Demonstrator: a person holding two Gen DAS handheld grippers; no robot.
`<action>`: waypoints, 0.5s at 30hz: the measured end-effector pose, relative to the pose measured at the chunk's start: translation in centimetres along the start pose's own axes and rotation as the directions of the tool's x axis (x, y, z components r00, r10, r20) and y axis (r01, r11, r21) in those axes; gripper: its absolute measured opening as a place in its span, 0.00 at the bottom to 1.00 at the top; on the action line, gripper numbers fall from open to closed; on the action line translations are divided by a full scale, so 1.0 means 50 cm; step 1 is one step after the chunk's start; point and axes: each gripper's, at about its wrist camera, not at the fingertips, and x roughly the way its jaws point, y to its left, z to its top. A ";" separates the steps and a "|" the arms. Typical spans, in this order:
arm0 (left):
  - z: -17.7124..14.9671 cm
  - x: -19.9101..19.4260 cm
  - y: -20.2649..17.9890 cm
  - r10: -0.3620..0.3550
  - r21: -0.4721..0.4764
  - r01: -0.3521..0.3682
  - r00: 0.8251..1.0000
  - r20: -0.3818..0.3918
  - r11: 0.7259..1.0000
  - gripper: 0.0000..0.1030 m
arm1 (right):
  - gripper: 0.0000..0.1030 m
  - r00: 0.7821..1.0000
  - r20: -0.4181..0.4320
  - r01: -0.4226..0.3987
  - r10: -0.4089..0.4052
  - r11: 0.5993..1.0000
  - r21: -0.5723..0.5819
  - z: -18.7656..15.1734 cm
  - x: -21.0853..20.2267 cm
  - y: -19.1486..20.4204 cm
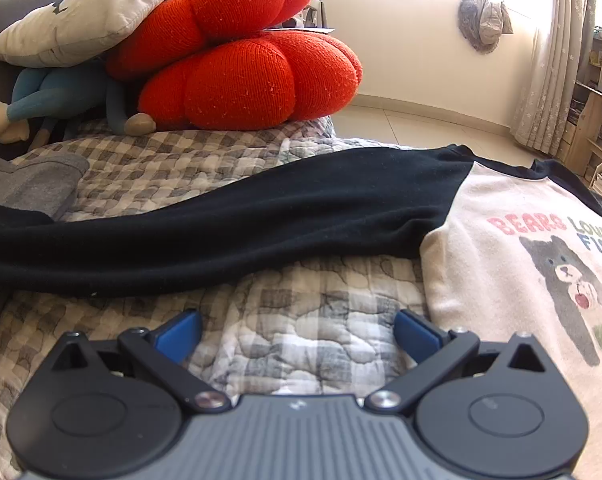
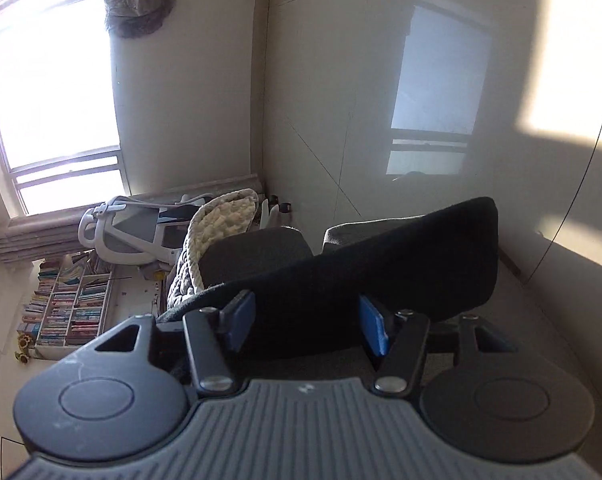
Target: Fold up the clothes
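Left gripper [image 1: 297, 334]: jaws spread, nothing between, over one checked quilt [image 1: 301, 344]. Beyond, one bear-print shirt [image 1: 501, 264] lies flat, one black sleeve [image 1: 221, 232] outstretched. Farther: two red cushions [image 1: 253, 80]. Right gripper [image 2: 307, 326]: jaws apart around black fabric [image 2: 381, 264]; whether they pinch it cannot be told.

A cream shirt front [image 1: 501, 248] carries printed words above a cartoon bear [image 1: 569, 280]: "BEARS" in pink, "LOVE" in green beside it, and "FISH" in blue just below, partly cut off at the picture's edge.
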 end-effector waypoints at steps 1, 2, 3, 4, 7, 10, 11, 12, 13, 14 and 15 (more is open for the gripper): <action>0.000 0.000 0.002 -0.003 -0.004 0.003 1.000 0.000 1.000 1.00 | 0.10 1.000 0.026 -0.015 0.016 1.000 -0.024 0.003 -0.009 0.008; 0.000 0.000 0.002 -0.005 -0.005 0.005 1.000 0.000 1.000 1.00 | 0.07 0.998 0.054 -0.036 0.039 0.998 -0.051 0.007 -0.023 0.018; 0.001 -0.001 0.002 -0.006 -0.006 0.006 1.000 -0.001 1.000 1.00 | 0.04 0.995 0.082 -0.056 0.062 0.995 -0.079 0.011 -0.037 0.028; 0.001 -0.001 0.002 -0.007 -0.007 0.007 1.000 -0.001 1.000 1.00 | 0.04 0.990 0.109 -0.075 0.087 0.991 -0.108 0.014 -0.050 0.038; 0.015 -0.012 0.000 -0.011 -0.029 0.011 1.000 -0.013 1.000 0.99 | 0.04 0.988 0.105 -0.098 0.116 0.982 -0.160 0.023 -0.080 0.062; 0.048 -0.080 -0.031 -0.107 -0.068 0.118 0.984 0.145 0.991 0.99 | 0.14 0.996 0.029 -0.082 0.089 0.980 -0.182 0.014 -0.084 0.057; 0.061 -0.104 -0.051 -0.158 -0.050 0.171 0.967 0.199 0.984 0.99 | 0.16 0.997 0.006 -0.072 0.074 0.983 -0.166 0.010 -0.080 0.046; 0.070 -0.122 -0.073 -0.217 -0.023 0.228 0.949 0.229 0.973 0.99 | 0.22 0.997 -0.008 -0.075 0.074 0.987 -0.143 0.008 -0.076 0.034; 0.078 -0.133 -0.095 -0.273 0.000 0.280 0.933 0.234 0.960 0.99 | 0.31 0.996 -0.016 -0.090 0.089 0.991 -0.102 0.004 -0.077 0.009; 0.083 -0.138 -0.114 -0.314 0.018 0.318 0.922 0.225 0.948 0.99 | 0.63 0.994 -0.010 -0.106 0.106 0.992 -0.071 0.002 -0.077 -0.011; 0.086 -0.144 -0.136 -0.357 0.038 0.357 0.909 0.215 0.933 0.99 | 0.84 0.993 0.000 -0.121 0.121 0.992 -0.044 0.001 -0.077 -0.029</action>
